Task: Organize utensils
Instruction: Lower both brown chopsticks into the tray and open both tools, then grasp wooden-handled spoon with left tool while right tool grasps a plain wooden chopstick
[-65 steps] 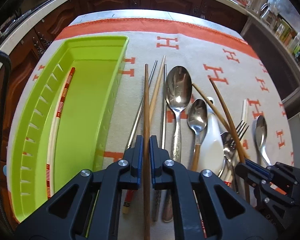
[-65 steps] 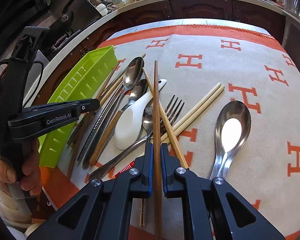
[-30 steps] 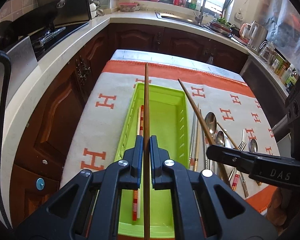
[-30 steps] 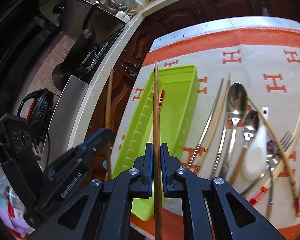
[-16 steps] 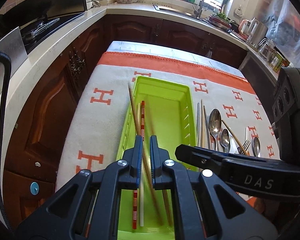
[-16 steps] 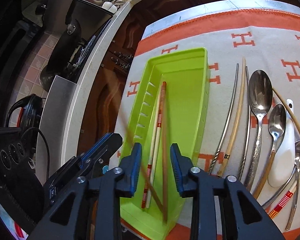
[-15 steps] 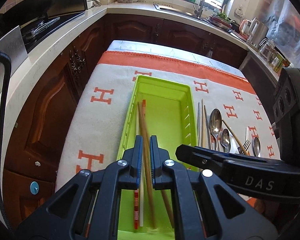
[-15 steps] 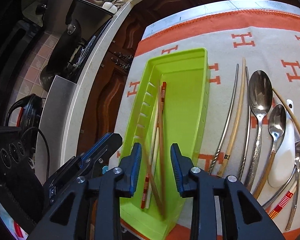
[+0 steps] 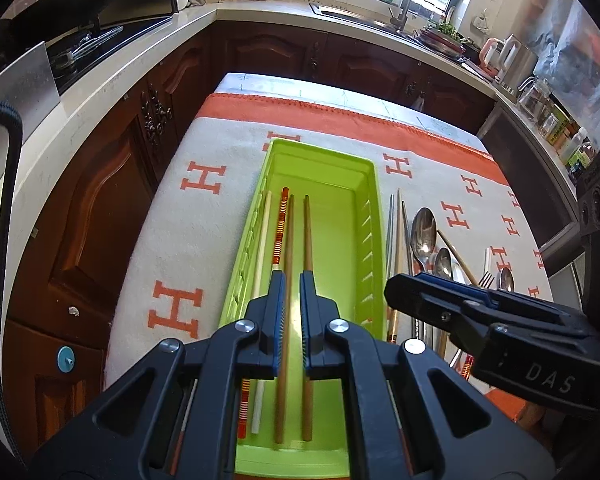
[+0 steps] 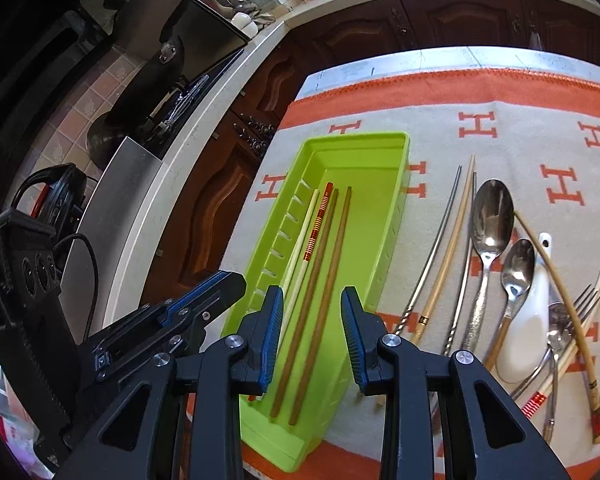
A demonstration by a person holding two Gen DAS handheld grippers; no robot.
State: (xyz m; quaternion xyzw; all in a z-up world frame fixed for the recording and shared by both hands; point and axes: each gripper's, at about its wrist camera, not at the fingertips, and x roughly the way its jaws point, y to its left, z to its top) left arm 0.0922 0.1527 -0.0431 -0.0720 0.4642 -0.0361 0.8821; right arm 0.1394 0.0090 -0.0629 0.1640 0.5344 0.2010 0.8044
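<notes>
Four chopsticks (image 10: pixel 320 272) lie lengthwise in the green tray (image 10: pixel 396 216), sorted apart from spoons (image 10: pixel 488 240) nearby. Right gripper (image 10: pixel 312 332) gapes empty above them; left gripper (image 9: pixel 292 320) is nearly closed, holding nothing.

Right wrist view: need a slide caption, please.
Open right hand-held gripper above green tray holding four chopsticks; spoons wait on the cloth.

"das" on right tongs (image 9: pixel 440 300); "h" on cloth (image 9: pixel 204 178)
</notes>
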